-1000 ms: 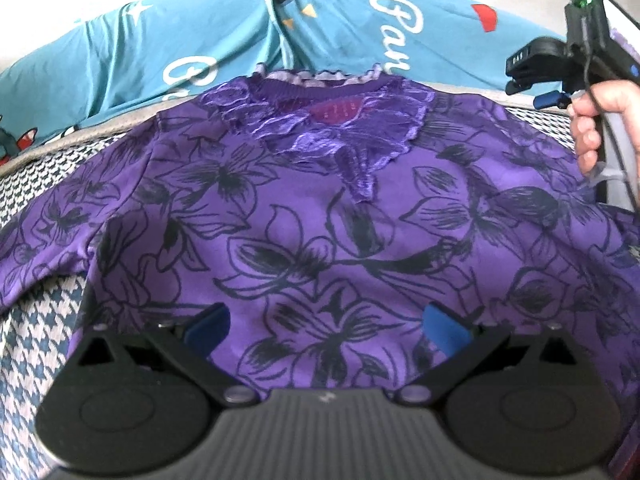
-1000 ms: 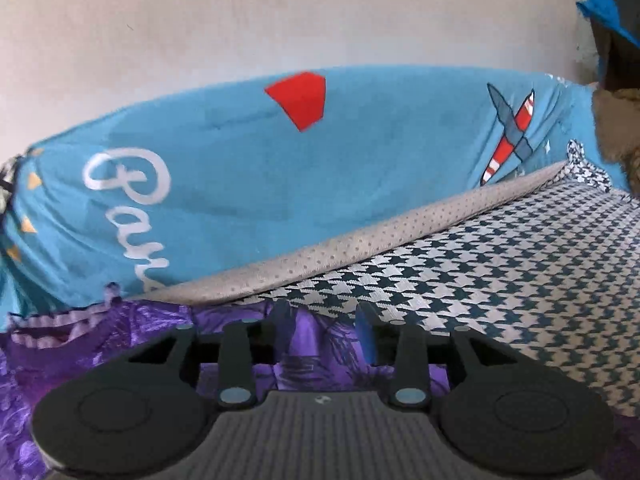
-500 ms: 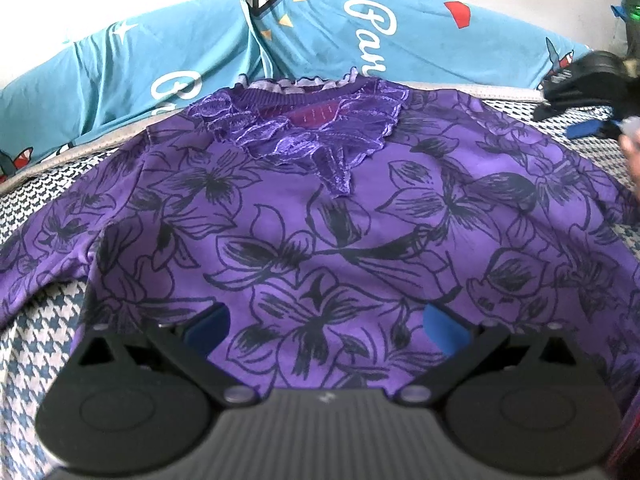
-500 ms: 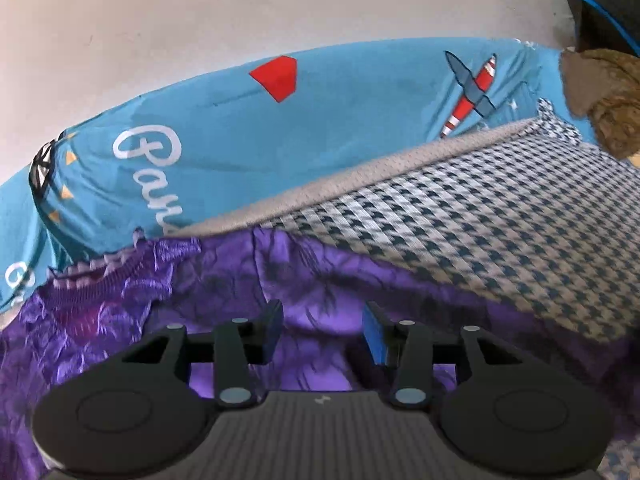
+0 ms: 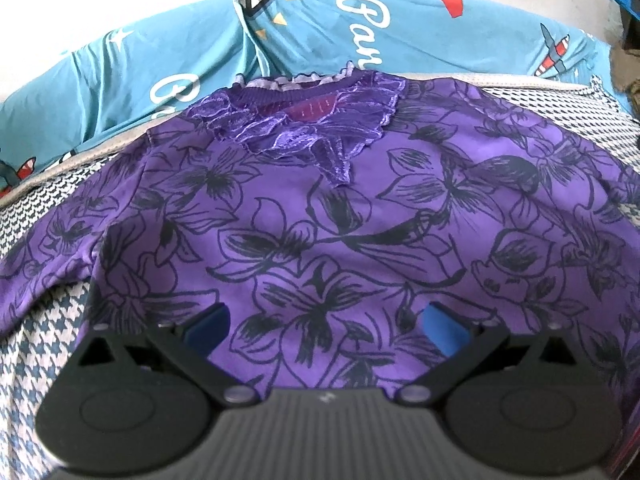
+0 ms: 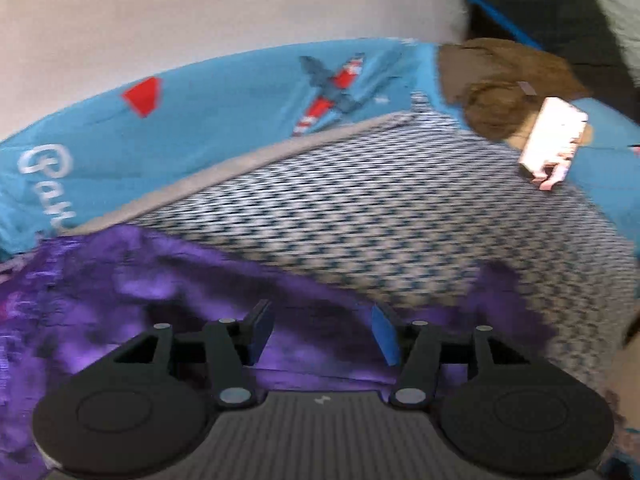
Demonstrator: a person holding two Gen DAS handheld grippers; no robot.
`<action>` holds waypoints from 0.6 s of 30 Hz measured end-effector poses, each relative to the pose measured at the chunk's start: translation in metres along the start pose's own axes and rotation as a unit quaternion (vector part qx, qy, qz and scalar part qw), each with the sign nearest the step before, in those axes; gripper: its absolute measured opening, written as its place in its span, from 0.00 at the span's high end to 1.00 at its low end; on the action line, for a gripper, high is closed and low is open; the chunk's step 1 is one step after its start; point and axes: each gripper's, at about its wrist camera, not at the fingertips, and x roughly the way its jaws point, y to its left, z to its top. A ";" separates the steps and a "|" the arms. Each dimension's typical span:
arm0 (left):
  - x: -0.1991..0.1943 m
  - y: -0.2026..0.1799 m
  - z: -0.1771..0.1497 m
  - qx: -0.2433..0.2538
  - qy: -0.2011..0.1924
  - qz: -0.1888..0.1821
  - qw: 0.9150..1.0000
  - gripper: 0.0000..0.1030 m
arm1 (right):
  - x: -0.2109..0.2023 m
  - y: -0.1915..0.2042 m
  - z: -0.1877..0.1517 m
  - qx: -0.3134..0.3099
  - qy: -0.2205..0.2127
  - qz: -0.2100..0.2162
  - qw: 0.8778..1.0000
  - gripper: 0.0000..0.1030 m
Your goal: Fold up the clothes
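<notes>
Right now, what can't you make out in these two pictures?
- Purple top: its hem, in the left wrist view, lies behind the left gripper.
- The sleeve ends run off both edges of that view.
- Right wrist view: motion blur smears the pale box; the right gripper is opening, nothing pinched.

A houndstooth cover (image 5: 44, 328) in blue and white lies over the bed. Along its far edge runs a grey band (image 6: 248, 160). Behind that, a teal sheet (image 5: 304, 44) printed with white script, red shapes and small aeroplanes rises against a pale wall (image 6: 200, 12). At the far right corner sit a brown bundle (image 6: 500, 84) and a pale box (image 6: 554, 140), both blurred.
</notes>
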 end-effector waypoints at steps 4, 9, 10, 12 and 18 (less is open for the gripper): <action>-0.002 -0.004 -0.002 0.009 -0.003 0.001 1.000 0.00 | 0.006 -0.022 -0.001 -0.002 0.004 -0.061 0.998 0.43; -0.002 -0.005 -0.004 0.014 -0.003 0.003 1.000 0.00 | 0.018 -0.043 -0.003 0.013 0.022 -0.116 0.993 0.42; -0.002 -0.004 -0.004 0.014 -0.003 0.003 1.000 0.00 | 0.024 -0.046 -0.004 0.020 0.033 -0.123 0.992 0.42; -0.001 -0.004 -0.004 0.013 -0.002 0.003 1.000 0.00 | 0.032 -0.051 -0.005 0.034 0.054 -0.124 0.990 0.42; 0.000 -0.005 -0.004 0.012 0.001 0.003 1.000 0.00 | 0.051 -0.062 -0.006 0.092 0.084 -0.098 0.987 0.79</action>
